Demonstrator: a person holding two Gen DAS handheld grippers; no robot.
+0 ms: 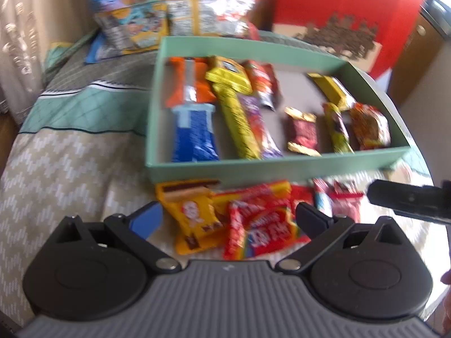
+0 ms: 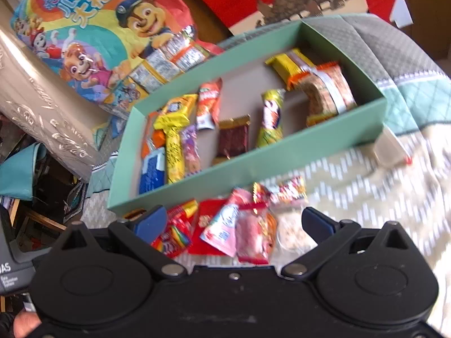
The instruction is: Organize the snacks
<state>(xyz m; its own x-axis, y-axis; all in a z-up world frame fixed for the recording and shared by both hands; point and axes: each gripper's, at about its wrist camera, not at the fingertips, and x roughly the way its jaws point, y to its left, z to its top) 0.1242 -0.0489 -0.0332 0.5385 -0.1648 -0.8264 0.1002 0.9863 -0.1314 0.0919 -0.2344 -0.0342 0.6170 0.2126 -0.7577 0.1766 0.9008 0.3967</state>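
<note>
Left gripper (image 1: 228, 217), right gripper (image 2: 234, 221): jaws apart, empty. Loose snacks (image 2: 239, 225) near, about six, lettering blurred. Green box (image 1: 270, 166) beyond: ten wrapped snacks (image 1: 236, 118) inside. Cartoon bag (image 2: 93, 25) far left, Chinese characters.

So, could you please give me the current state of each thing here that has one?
Left claw: open, empty, above loose snacks.
Right claw: open, empty, above loose snacks.
Green box: lidless, partly filled with snacks.
Loose snacks: piled outside the box, at its near wall.
Cartoon bag: lying behind the box.
</note>
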